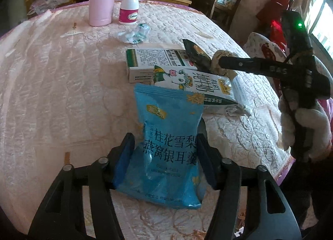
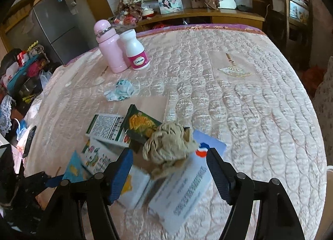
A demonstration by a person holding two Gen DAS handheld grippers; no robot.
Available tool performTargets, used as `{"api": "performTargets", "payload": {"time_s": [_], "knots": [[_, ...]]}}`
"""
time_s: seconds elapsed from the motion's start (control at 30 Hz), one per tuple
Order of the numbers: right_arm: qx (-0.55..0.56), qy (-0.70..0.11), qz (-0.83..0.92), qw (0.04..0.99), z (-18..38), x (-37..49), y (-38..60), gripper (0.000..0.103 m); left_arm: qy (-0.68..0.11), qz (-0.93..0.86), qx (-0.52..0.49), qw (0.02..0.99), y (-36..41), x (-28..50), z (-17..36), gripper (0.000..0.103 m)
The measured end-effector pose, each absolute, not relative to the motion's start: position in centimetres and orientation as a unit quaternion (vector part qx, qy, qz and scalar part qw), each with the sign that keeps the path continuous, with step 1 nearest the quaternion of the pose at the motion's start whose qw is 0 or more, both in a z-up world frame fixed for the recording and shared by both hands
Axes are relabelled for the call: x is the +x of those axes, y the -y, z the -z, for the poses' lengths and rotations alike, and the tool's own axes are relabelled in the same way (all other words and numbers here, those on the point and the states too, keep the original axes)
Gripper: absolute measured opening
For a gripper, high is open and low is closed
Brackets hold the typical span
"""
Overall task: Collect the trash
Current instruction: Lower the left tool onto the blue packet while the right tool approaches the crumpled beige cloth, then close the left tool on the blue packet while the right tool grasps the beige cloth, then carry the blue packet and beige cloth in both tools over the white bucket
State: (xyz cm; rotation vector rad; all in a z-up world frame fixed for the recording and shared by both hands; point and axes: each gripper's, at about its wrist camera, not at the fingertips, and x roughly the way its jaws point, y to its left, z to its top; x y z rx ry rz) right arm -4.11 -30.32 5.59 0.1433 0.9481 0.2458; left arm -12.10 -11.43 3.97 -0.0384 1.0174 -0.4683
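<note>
Blue snack pouch (image 1: 168, 146): lay flat on the quilted pink bedspread (image 1: 62, 94), long axis running away from the left gripper (image 1: 165, 156), serrated top edge pointing toward the milk carton (image 1: 197, 86) and green-white box (image 1: 154, 61). Left pads flanked its lower half, seemingly touching both sides; grip uncertain. Right gripper (image 2: 169, 169): jaws spread, a crumpled beige paper wad (image 2: 168, 148) between them, unpinched.
</note>
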Motion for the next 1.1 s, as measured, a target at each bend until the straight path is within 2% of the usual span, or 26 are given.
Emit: {"api": "performTargets", "payload": {"time_s": [0.07, 0.1, 0.17, 0.5, 1.1], "knots": [[0.068, -0.457, -0.119, 0.879, -5.2, -3.9, 30.3, 0.049, -0.482, 0.215, -0.017, 0.849, 11.1, -12.1, -4.1, 0.04], [0.073, -0.459, -0.122, 0.877, -5.1, -3.9, 30.3, 0.035, -0.481, 0.212, -0.017, 0.851, 11.0, -12.1, -4.3, 0.035], [0.084, -0.45, -0.126, 0.88, -5.4, -4.5, 30.7, 0.031, -0.481, 0.21, -0.027, 0.851, 10.4, -12.2, -4.8, 0.033], [0.072, -0.408, -0.138, 0.9, -9.6, -9.2, 32.6, 0.03, -0.434, 0.206, -0.026, 0.877, 10.9, -13.2, -9.3, 0.032], [0.061, -0.394, -0.079, 0.914, -11.5, -15.4, 39.5, 0.03, -0.404, 0.242, 0.021, 0.882, 20.9, -13.5, -12.0, 0.032]]}}
